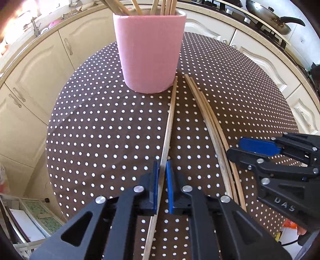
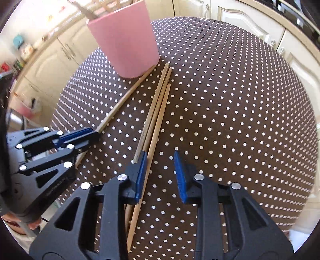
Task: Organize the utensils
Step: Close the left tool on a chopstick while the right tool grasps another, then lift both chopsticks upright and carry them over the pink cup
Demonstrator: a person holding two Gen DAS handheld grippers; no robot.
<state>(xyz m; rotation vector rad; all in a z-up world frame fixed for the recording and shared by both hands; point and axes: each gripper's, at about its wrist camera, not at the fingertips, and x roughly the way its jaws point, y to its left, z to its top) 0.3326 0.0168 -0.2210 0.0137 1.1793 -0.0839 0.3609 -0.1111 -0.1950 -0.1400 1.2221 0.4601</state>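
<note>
A pink cup [image 1: 149,52] [image 2: 124,44] with several chopsticks standing in it sits at the far side of the brown polka-dot table [image 1: 100,130]. One wooden chopstick [image 1: 171,120] [image 2: 124,100] lies from the cup's base towards me, and my left gripper [image 1: 163,180] [image 2: 95,133] is shut on its near part. To its right lie three chopsticks [image 1: 211,122] [image 2: 158,108] side by side. My right gripper [image 2: 161,174] [image 1: 235,149] stands open over their near ends. Its left finger covers two of them, and the third runs just inside that pad, untouched by the other.
The round table's edge curves close on the left and far sides. Cream kitchen cabinets [image 1: 36,66] ring the table beyond it. A frying pan [image 1: 268,18] rests on the stove at the upper right. A person's hand shows at the lower left of the right wrist view.
</note>
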